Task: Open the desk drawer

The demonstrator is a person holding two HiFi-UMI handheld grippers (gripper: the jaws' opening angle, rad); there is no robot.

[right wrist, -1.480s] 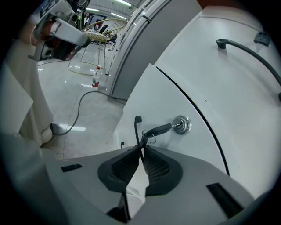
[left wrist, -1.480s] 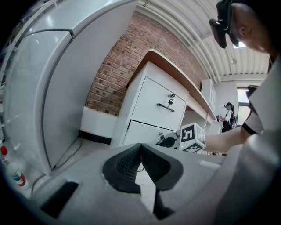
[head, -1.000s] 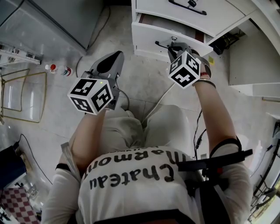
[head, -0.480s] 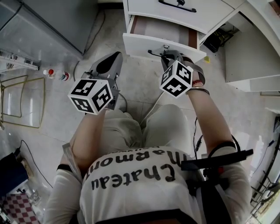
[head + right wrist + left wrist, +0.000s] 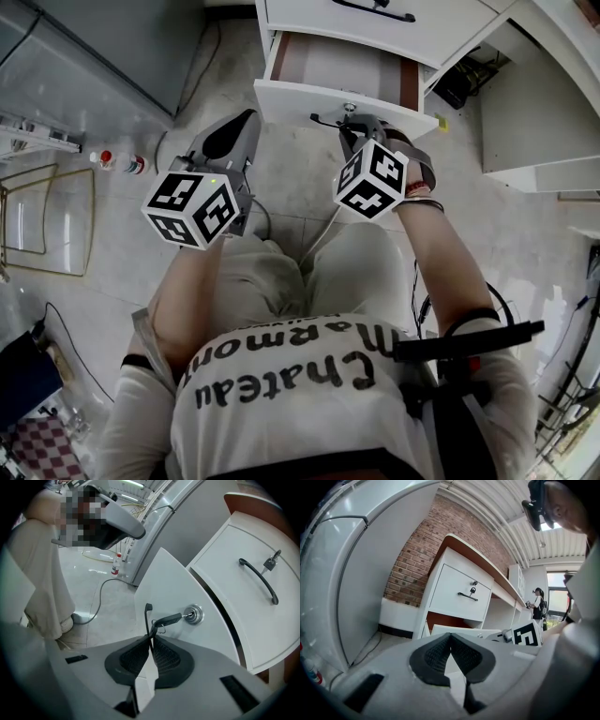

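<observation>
Where it sits below the shut upper drawer (image 5: 375, 23), the desk drawer (image 5: 319, 98) stands partly out, its black handle (image 5: 148, 618) pinched by the right hand-held gripper (image 5: 151, 641). The left hand-held gripper (image 5: 450, 637), jaws together on nothing, hangs over the floor (image 5: 291, 169).

Shirt (image 5: 281, 380) reads "Chateau Marmon" (upside down).

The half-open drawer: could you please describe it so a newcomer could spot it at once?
Find the white desk against the brick wall. It is the lower drawer, under the shut upper drawer. Only it stands pulled out, brown inside, with the right gripper shut on its black handle.
</observation>
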